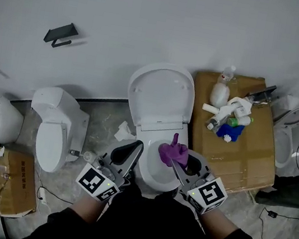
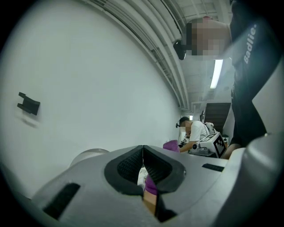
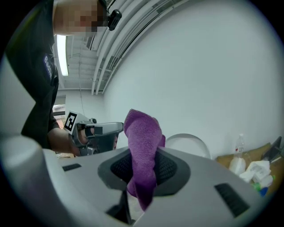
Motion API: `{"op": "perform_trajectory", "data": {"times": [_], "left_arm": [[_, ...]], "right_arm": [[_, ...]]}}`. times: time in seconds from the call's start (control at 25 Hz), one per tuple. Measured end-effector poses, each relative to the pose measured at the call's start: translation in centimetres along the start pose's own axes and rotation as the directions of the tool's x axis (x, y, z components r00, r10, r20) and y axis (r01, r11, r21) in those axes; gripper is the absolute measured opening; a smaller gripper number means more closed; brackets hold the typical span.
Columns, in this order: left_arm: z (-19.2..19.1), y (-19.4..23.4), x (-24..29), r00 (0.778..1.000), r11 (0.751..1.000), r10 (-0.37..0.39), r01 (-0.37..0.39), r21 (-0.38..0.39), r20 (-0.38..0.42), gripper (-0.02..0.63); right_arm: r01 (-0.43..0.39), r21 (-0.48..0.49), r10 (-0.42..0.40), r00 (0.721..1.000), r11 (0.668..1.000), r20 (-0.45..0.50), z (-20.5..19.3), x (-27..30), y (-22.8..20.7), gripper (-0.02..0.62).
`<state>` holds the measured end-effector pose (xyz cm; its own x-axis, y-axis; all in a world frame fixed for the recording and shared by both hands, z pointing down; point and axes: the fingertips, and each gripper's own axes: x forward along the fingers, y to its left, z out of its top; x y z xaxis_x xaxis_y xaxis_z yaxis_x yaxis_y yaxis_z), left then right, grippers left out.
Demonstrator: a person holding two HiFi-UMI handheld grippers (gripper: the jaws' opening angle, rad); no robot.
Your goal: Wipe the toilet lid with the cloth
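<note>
A white toilet stands against the wall, its lid [image 1: 160,96] raised upright over the bowl [image 1: 152,173]; the lid's rounded top [image 3: 188,142] shows behind the cloth in the right gripper view. My right gripper [image 1: 177,161] is shut on a purple cloth [image 1: 173,152], which sticks up between the jaws [image 3: 143,153] and hangs over the bowl. My left gripper [image 1: 130,152] is shut with nothing in it, held beside the right one over the bowl's left rim. In the left gripper view the closed jaws [image 2: 143,166] face the white wall, and the purple cloth [image 2: 171,146] peeks past them.
A cardboard box [image 1: 247,144] right of the toilet carries bottles [image 1: 220,91] and spray cleaners [image 1: 231,115]. A white urinal-like fixture [image 1: 57,129] stands to the left, a second cardboard box [image 1: 6,180] at lower left. Crumpled tissue [image 1: 123,131] lies on the floor. A person [image 2: 197,131] sits farther off.
</note>
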<state>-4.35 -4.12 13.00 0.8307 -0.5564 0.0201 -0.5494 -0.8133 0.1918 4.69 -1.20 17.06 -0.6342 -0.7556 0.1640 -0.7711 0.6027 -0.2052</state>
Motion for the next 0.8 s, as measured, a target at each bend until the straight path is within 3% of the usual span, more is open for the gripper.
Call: {"op": "perform_trajectory", "data": {"times": [0.16,0.4,0.8], "left_arm": [[-0.6,4.4,-0.1,1.0,0.999,-0.02,0.02,-0.036,0.0,0.017],[-1.4,10.5,0.3,0.997,0.997,-0.067,0.066,-0.028,-0.036,0.018],[-5.6,19.0,2.7,0.996,1.0,-0.007,0.006,-0.012,-0.084,0.02]], "right_arm": [[0.046,-0.001,-0.046,0.999,0.999,-0.015,0.1,3.6,0.2,0.094],[0.09,0.024,-0.09,0.996,0.996,-0.029,-0.2,9.3,0.0,0.094],[0.113,0.045,-0.112,0.994,0.993,-0.013,-3.5,15.8,-3.2,0.094]]}}
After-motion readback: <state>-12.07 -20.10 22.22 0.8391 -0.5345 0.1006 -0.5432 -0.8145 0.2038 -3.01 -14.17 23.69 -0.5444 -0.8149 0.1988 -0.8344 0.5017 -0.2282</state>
